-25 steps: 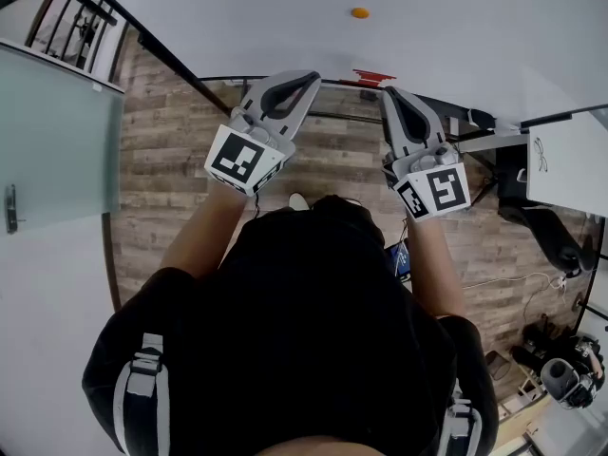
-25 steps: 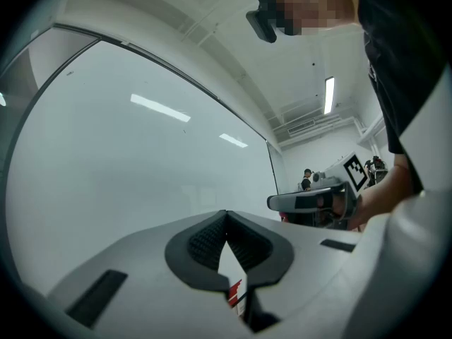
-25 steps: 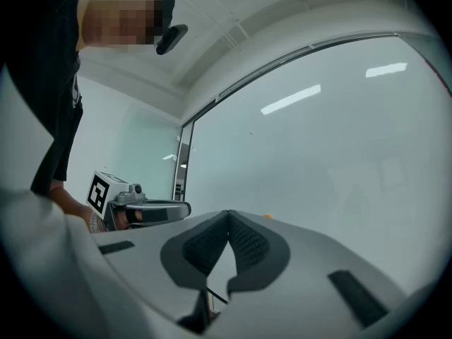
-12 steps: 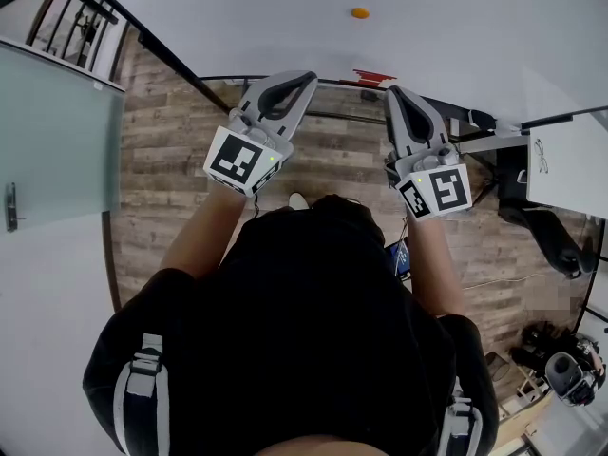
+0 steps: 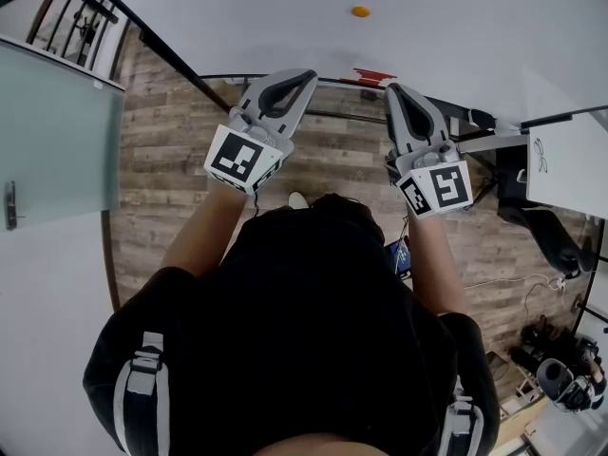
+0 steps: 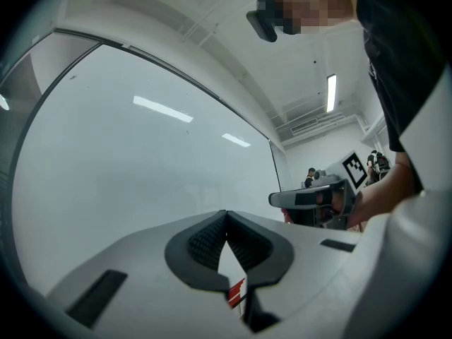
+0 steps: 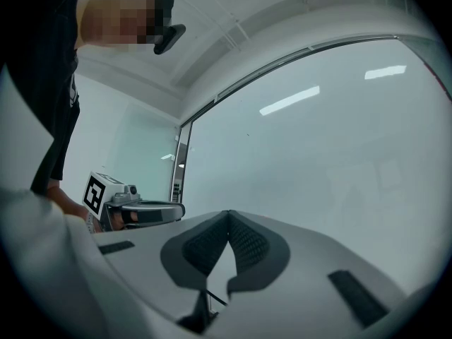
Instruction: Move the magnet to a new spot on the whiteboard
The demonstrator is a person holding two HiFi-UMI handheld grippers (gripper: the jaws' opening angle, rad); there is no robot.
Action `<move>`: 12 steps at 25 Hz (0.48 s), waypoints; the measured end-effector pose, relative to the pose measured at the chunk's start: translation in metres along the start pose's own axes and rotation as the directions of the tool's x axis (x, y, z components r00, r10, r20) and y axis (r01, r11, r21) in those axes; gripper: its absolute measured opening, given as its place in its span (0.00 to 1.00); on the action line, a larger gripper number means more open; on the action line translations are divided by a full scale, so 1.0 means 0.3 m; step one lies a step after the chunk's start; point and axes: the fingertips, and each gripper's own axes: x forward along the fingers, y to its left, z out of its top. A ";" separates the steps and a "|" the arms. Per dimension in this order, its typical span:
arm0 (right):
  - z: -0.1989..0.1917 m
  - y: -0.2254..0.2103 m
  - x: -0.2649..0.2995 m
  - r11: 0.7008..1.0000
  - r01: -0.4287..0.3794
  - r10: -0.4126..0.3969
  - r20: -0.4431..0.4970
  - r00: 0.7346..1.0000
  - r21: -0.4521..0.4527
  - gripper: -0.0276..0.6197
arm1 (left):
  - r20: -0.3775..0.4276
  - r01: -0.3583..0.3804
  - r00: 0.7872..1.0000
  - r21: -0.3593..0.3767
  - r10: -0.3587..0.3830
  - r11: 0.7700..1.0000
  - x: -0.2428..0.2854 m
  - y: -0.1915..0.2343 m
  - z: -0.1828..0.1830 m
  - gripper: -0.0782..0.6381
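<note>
Looks steeply down past a person's dark shirt at two hand-held claws, side by side, both aimed level at a whiteboard (image 5: 237,17). Left claw (image 5: 306,78): jaws pressed tip to tip, nothing between them. Right claw (image 5: 392,91): likewise closed, likewise empty.

Small orange magnet (image 5: 360,12) stuck on the board, beyond both claw tips and well apart from each. Sits, sideways, in the gap between the two: up and to the right of the left claw, up and a little to the left of the right claw. Seems higher on the board than either tip. Round, so no long axis to line up with. Absent from both claw views, with only bare white board ahead of the jaws there.

Looks about as near to one claw as to the other, perhaps slightly more in line with the right.

Judged as the moment before any reach: nothing gripped, magnet untouched. Next move likely calls for opening one claw, lifting it forward and up to the magnet, then closing on its rim.
</note>
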 end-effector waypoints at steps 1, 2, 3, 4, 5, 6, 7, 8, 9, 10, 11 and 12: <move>0.000 -0.001 0.000 1.000 0.001 -0.001 0.000 1.000 0.000 0.04 | 0.000 0.000 1.000 0.000 0.000 1.000 0.001 0.000 0.000 0.11; -0.001 -0.002 0.000 1.000 0.001 -0.001 0.000 1.000 0.000 0.04 | -0.001 0.000 1.000 0.000 0.000 1.000 0.002 -0.001 -0.001 0.11; -0.002 -0.004 -0.001 1.000 0.001 -0.001 0.000 1.000 -0.001 0.04 | -0.003 0.001 1.000 0.000 -0.001 1.000 0.005 -0.002 -0.003 0.11; -0.003 -0.005 -0.002 1.000 0.001 -0.001 0.000 1.000 -0.001 0.04 | -0.005 0.001 1.000 -0.001 -0.001 1.000 0.006 -0.004 -0.006 0.11; -0.004 -0.005 -0.003 1.000 0.001 -0.001 -0.001 1.000 0.000 0.04 | -0.006 0.001 1.000 -0.002 -0.001 1.000 0.007 -0.005 -0.009 0.11; -0.005 -0.004 -0.003 1.000 0.001 -0.001 -0.002 1.000 0.000 0.04 | -0.006 0.002 1.000 -0.004 -0.002 1.000 0.006 -0.006 -0.011 0.11; -0.005 -0.003 -0.002 1.000 0.001 -0.001 -0.002 1.000 -0.001 0.04 | -0.006 0.003 1.000 -0.003 -0.003 1.000 0.005 -0.006 -0.012 0.11; -0.005 -0.002 -0.001 1.000 0.002 -0.002 -0.002 1.000 -0.002 0.04 | -0.007 0.004 1.000 0.000 -0.004 1.000 0.004 -0.006 -0.010 0.11; -0.004 -0.002 0.000 1.000 0.002 -0.002 -0.002 1.000 -0.003 0.04 | -0.007 0.005 1.000 0.004 -0.005 1.000 0.003 -0.006 -0.008 0.11; -0.004 -0.002 0.000 1.000 0.004 -0.004 -0.001 1.000 -0.003 0.04 | -0.007 0.006 1.000 0.005 -0.006 1.000 0.003 -0.006 -0.007 0.11; -0.004 -0.003 -0.001 1.000 0.005 -0.005 -0.001 1.000 -0.002 0.04 | -0.008 0.007 1.000 0.005 -0.007 1.000 0.003 -0.007 -0.007 0.11; -0.004 -0.004 -0.001 1.000 0.007 -0.007 -0.001 1.000 -0.002 0.04 | -0.008 0.008 1.000 0.005 -0.008 1.000 0.002 -0.007 -0.007 0.11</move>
